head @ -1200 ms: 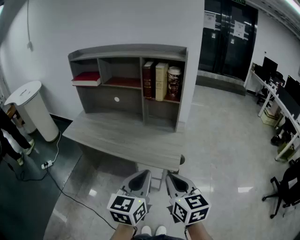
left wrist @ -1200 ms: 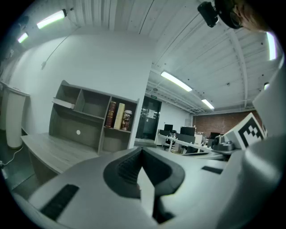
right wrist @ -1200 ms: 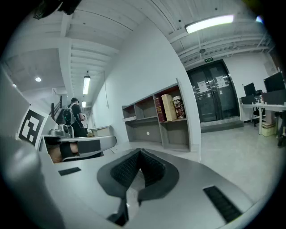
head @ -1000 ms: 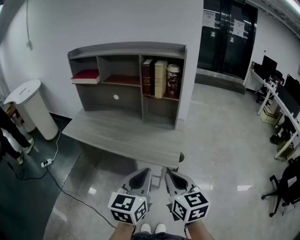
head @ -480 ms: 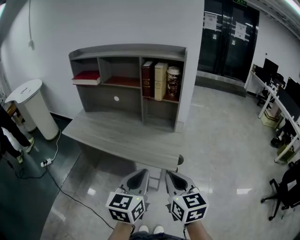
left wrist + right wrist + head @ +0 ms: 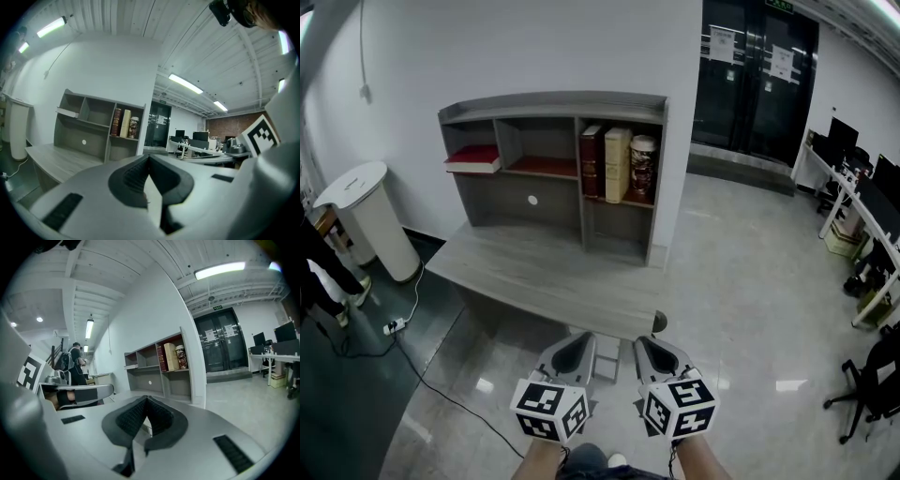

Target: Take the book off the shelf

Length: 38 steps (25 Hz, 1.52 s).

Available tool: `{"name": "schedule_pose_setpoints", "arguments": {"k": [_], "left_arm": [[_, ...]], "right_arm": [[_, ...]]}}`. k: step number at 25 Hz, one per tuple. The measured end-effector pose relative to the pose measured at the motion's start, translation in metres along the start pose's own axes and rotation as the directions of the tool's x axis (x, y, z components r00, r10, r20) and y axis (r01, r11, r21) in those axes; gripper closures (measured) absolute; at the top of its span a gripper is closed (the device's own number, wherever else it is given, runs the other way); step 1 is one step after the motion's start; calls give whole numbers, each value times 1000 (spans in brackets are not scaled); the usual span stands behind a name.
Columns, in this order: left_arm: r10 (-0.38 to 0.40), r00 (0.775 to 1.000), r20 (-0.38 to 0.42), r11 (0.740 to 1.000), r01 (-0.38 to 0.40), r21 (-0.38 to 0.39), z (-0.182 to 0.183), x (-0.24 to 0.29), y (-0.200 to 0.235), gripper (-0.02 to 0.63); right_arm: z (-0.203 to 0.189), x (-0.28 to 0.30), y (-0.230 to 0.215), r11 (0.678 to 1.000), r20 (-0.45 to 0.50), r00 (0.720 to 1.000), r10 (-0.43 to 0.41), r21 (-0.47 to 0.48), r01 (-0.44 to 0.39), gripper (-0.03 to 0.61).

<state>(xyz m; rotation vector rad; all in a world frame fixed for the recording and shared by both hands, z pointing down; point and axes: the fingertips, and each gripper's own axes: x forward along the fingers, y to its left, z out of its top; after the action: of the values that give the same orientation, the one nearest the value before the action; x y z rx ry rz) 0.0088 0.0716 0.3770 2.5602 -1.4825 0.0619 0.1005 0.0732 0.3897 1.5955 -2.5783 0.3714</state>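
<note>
Book (image 6: 592, 161), dark red, stands upright in the right compartment of the shelf (image 6: 553, 104), touching a cream book (image 6: 617, 165). Left gripper (image 6: 577, 353) and right gripper (image 6: 655, 356) hang short of the desk (image 6: 534, 272), jaws closed and empty, evidently because no reach has begun.

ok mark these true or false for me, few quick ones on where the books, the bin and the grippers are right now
1. The left gripper and right gripper are both shut with nothing between their jaws. True.
2. The dark red book and cream book stand upright in the left compartment of the shelf. False: they stand in the right compartment.
3. A red book lies flat in the left compartment, poking out over its front edge. True.
4. The left gripper is touching the cream book. False: both grippers are in front of the desk, well short of the shelf.
5. The white bin sits on the desk. False: it stands on the floor beside the desk.
</note>
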Motion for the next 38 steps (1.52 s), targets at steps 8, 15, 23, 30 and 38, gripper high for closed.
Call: {"name": "schedule_pose_setpoints", "arguments": {"k": [8,15,23,30,38], "left_arm": [[27,1000,17,1000,-27,5,10,2,-6,601],[48,999,10,999,-48,-5,9,10,-1,601],[37,999,15,999,-37,-18,16,31,12,601],[36,999,8,999,-35,-34,16,65,34,601],[23,999,-32,999,-24,-46,11,115,72,601]], "right_arm": [[4,-8,-8,1000,4,1000,7,15,-7,571],[3,2,-9,997,-4,999,50,55,-50,571],[8,25,-19,997,-10,999,47,54,-46,571],[11,58,-34,999,-30,999,24,32,-23,571],[14,117,-53,999,-55,998,8,45,-6,571]]}}
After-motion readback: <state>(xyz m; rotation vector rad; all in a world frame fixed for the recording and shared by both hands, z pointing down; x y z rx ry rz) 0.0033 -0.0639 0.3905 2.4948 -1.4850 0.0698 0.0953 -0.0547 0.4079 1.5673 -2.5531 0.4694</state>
